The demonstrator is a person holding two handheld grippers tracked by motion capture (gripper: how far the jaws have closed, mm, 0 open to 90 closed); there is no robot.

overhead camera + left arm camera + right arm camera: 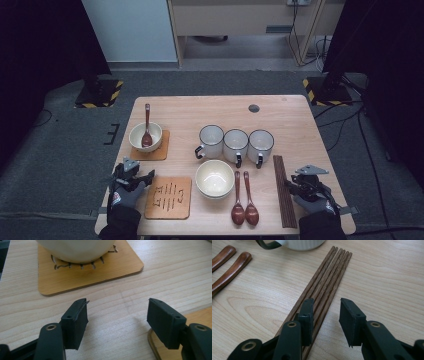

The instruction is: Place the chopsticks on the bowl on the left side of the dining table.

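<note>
Right hand-held gripper (325, 322) straddles part of the chopstick bundle (324, 282) with jaws apart, apparently to pinch a pair, while left hand-held gripper (117, 322) hangs open above the desk (120, 297).

Both gloved hands rest low at the table's near edge: left gripper (145, 176) with jaws spread wide, right gripper (289, 186) with jaws partly apart.

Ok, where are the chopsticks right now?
In the high view the chopsticks lie along the table's right side, between the two spoons and the right gripper.
</note>
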